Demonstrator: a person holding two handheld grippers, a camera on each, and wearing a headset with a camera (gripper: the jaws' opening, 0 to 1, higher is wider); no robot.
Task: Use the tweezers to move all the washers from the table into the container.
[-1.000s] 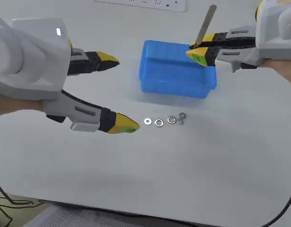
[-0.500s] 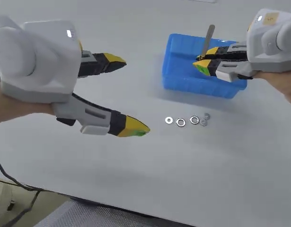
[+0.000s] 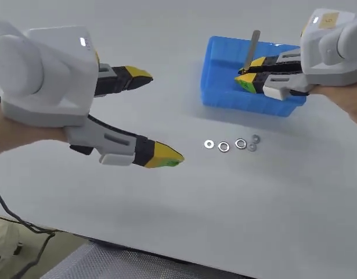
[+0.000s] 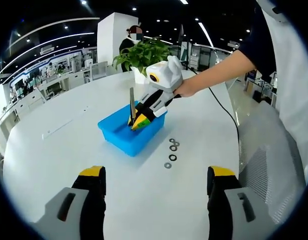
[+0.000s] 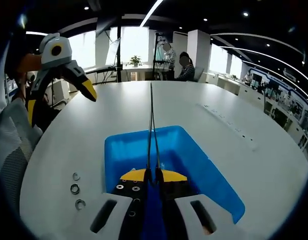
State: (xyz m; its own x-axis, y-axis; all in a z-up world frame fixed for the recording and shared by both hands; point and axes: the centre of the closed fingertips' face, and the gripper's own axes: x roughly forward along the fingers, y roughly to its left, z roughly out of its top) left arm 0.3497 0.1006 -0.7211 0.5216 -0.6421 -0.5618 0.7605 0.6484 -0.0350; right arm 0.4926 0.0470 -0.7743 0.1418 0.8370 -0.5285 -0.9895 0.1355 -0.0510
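Note:
Several small metal washers lie in a short row on the white table, just in front of the blue container. My right gripper hovers over the container, shut on thin metal tweezers that stick out past its jaws. The right gripper view looks along the tweezers above the container, with the washers at lower left. My left gripper is wide open with nothing in it, to the left of the washers. Its view shows the washers, the container and the right gripper.
The white table stretches out around the washers, and its front edge runs along the bottom of the head view. A person's arm reaches in from the right in the left gripper view. A potted plant stands at the far table edge.
The head camera has shifted, so everything sits further right in the picture. My right gripper with the tweezers has moved from the container's right side towards its middle. The left gripper stays open.

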